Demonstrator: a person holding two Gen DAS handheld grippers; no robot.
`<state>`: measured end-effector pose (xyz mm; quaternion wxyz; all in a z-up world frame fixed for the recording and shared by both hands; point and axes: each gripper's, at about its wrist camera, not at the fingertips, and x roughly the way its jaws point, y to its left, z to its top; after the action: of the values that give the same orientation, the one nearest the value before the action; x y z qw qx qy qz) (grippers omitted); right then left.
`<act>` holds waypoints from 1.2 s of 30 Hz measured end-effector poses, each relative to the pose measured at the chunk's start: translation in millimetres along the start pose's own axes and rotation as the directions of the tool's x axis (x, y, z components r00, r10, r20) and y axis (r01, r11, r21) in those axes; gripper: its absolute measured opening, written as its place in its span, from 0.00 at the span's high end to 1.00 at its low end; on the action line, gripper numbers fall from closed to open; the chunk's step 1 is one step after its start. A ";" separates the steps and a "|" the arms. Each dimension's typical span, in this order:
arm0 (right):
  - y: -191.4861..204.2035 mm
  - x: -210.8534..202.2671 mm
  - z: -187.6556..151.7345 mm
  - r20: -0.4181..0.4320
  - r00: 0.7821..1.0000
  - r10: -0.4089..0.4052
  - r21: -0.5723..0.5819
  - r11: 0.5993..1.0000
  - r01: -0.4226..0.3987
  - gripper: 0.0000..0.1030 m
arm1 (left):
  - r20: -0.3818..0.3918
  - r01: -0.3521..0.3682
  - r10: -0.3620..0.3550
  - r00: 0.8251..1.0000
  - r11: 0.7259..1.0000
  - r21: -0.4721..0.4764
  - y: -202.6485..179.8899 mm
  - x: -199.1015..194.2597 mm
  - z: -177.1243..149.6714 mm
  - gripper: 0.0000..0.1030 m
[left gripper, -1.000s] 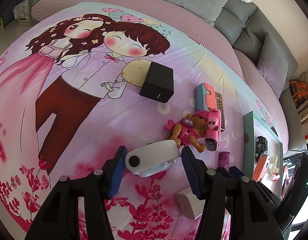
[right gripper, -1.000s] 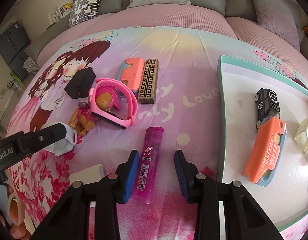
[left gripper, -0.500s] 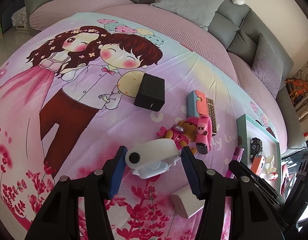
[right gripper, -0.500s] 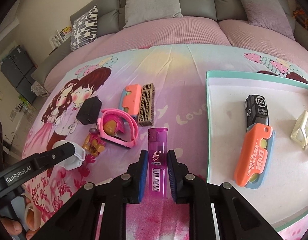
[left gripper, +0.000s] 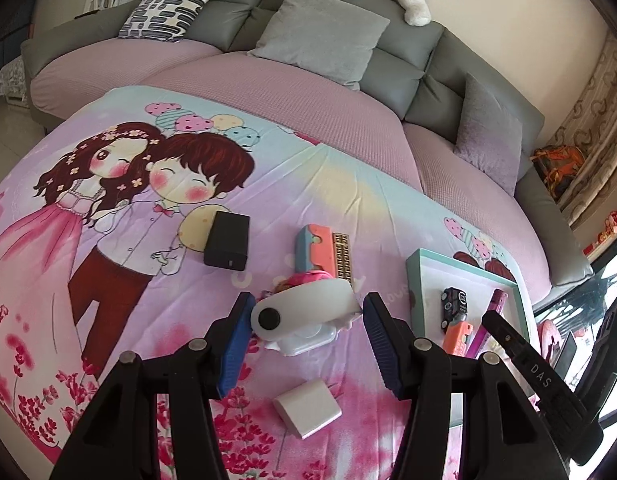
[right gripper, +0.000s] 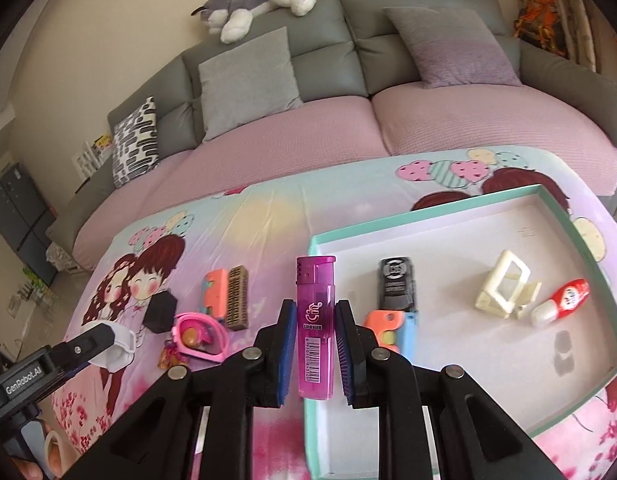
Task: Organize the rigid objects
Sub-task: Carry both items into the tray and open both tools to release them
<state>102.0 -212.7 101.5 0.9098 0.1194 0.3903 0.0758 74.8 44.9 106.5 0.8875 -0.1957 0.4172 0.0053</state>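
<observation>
My right gripper [right gripper: 315, 312] is shut on a magenta lighter [right gripper: 314, 320] and holds it upright in the air over the left rim of the teal-edged tray [right gripper: 588, 248]. My left gripper [left gripper: 306, 332] is shut on a white plastic gadget [left gripper: 304, 312] with a round black spot, lifted off the cartoon bedspread. In the right wrist view the same white gadget [right gripper: 120, 344] shows at the lower left. The tray holds a black toy car [right gripper: 396, 284], an orange and blue case [right gripper: 392, 328], a cream frame [right gripper: 504, 288] and a small red bottle [right gripper: 564, 300].
On the bedspread lie a black box [left gripper: 228, 244], an orange case beside a brown patterned block [left gripper: 320, 248], a pink watch with a toy figure [right gripper: 200, 332] and a white charger [left gripper: 308, 404]. Grey sofa cushions [left gripper: 320, 32] stand behind.
The right gripper closed on the lighter, lifted it off the spread and carried it right to the tray's edge. The left gripper rose with the white gadget held between its pads.
</observation>
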 end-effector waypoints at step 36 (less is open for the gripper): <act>-115.5 -5.3 -6.9 -0.114 0.962 -0.249 0.191 0.945 0.267 0.79 | -0.247 0.242 -0.157 0.956 0.899 0.364 -163.6 80.1 -85.4 0.44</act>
<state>98.5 -323.7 68.6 0.8766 0.1569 0.4480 -0.0792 92.2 -148.5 54.0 0.8549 -0.0561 0.4794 -0.1904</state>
